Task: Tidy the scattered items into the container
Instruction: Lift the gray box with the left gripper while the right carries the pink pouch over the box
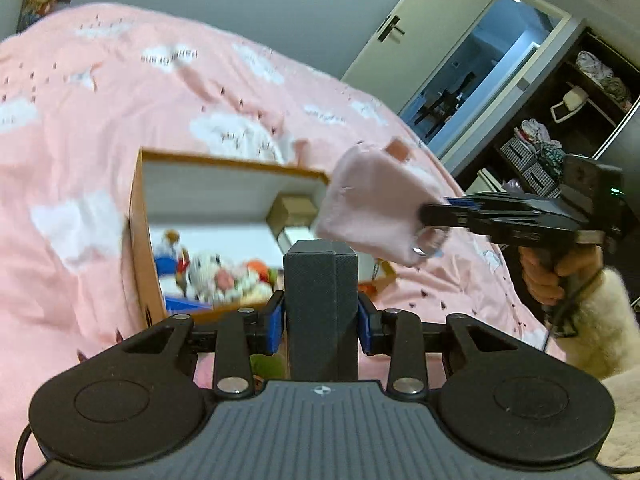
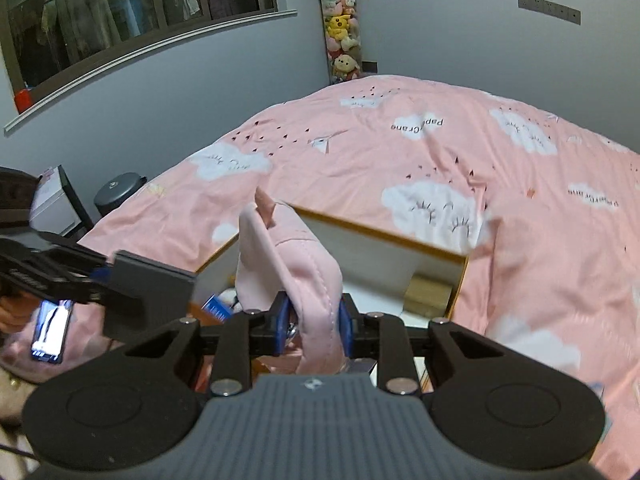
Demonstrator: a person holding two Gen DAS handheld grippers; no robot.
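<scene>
Above the bed (image 2: 440,152) | your left hand-held gripper (image 1: 321,316) clamps a dark box (image 1: 321,280) | right hand-held gripper (image 2: 314,320) pinches a pink pouch (image 2: 288,264) by its seam, so both can drop into the open container (image 1: 138,216).

Bed (image 2: 440,152) fills most of both views, w/ pink duvet (image 1: 120,92), white cloud print, small dark birds, some lettering. Walls (image 2: 440,32) grey-blue. Wide window (image 2: 132,4) on one wall, dark glass, clothes hanging behind it, pale sill below. Tall clear tube of plush toys (image 2: 342,28) in corner by bed. Wall sockets (image 2: 548,8) high up. White door (image 1: 424,28) w/ dark handle stands open; room beyond lit blue. Dark open shelves (image 1: 580,112) beside door, w/ clothes and baskets. Round grey bin (image 2: 118,192) near bed edge.
</scene>
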